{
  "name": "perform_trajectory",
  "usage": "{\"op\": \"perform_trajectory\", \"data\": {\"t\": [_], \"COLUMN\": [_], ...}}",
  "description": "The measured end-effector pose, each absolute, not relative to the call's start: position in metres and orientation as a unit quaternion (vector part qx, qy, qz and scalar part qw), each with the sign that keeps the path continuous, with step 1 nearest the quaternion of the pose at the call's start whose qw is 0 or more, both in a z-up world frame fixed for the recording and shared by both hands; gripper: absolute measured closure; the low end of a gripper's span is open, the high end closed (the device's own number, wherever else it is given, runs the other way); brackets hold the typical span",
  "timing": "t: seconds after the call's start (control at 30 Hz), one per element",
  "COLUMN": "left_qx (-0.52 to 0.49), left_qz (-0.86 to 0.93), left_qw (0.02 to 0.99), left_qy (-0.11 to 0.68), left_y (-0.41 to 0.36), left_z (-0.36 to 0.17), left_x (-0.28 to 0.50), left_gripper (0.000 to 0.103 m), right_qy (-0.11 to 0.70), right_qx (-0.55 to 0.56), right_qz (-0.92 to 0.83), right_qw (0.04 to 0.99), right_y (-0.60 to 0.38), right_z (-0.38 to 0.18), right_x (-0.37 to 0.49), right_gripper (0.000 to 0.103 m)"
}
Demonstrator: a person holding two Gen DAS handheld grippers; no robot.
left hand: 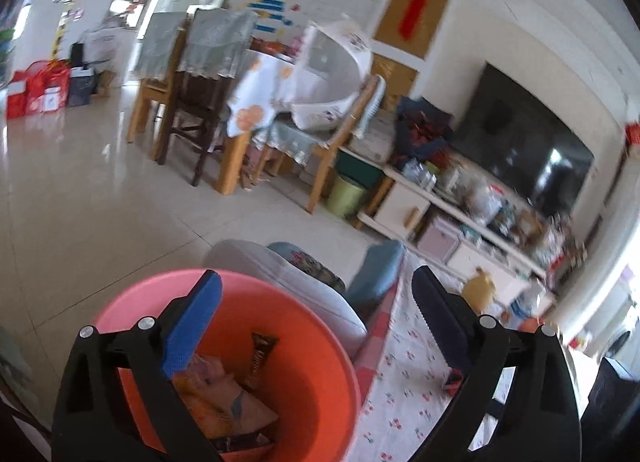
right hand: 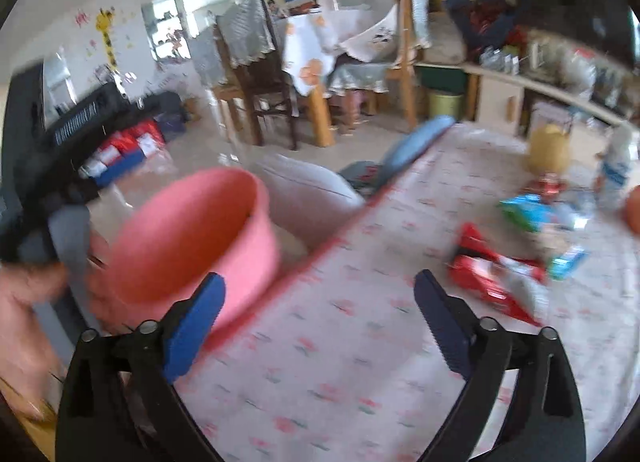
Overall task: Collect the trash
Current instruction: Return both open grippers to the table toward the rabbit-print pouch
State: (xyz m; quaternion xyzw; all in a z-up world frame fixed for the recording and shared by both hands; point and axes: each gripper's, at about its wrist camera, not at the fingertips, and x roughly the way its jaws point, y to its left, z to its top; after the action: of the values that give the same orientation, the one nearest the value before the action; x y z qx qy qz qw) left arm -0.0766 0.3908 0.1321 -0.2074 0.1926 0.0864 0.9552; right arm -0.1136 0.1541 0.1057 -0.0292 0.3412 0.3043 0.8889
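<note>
Left gripper (left hand: 316, 290): jaws spread wide, nothing between them, hanging over the pink bucket (left hand: 120, 302). Bucket at the edge of the flowered surface (left hand: 408, 374), already holding crumpled wrappers (left hand: 224, 394) and a dark snack wrapper (left hand: 262, 350) stood on end.

Right gripper (right hand: 320, 294): jaws likewise wide apart, empty, pointed down over the cloth between bucket and the remaining litter. View smeared with motion blur.

Trash not yet collected, all on the surface well to the right of the bucket: red wrapper (right hand: 492, 278) nearest, green-and-blue packet (right hand: 532, 213) beyond it, small blue packet (right hand: 568, 258) just beside the red one, clear bottle (right hand: 616, 169) upright near the far edge. Yellow object (right hand: 548, 145) further back, nature unclear. Hand (right hand: 28, 302) visible at the left margin of the right view, close to the bucket.

Risks, as judged:
- Flat, slick wrappers: jaws likely to slide over film or pinch cloth along with it, dragging the cover.
- Bucket close to the surface edge; a knock from either gripper on the rim could tip it off and spill the contents.
- Upright bottle light and easily toppled by a sweeping approach toward the packets nearby.
- Tall wrapper inside the bucket could snag a jaw on the next drop.
</note>
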Motion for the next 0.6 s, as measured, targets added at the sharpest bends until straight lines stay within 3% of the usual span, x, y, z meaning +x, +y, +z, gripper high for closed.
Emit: {"op": "perform_trajectory", "data": {"t": [0.6], "left_qx": [-0.103], "left_qz": [0.044], "left_qw": [0.961], "left_qy": [0.253], "left_y": [0.302], "left_z": [0.142], "left_x": [-0.062], "left_gripper": [0.007], "right_qy": [0.383], "right_qx": [-0.09], "right_qz": [0.214], "right_qw": [0.894], "right_y": [0.046], "right_z": [0.066], "right_x": [-0.156], "right_gripper": [0.005]}}
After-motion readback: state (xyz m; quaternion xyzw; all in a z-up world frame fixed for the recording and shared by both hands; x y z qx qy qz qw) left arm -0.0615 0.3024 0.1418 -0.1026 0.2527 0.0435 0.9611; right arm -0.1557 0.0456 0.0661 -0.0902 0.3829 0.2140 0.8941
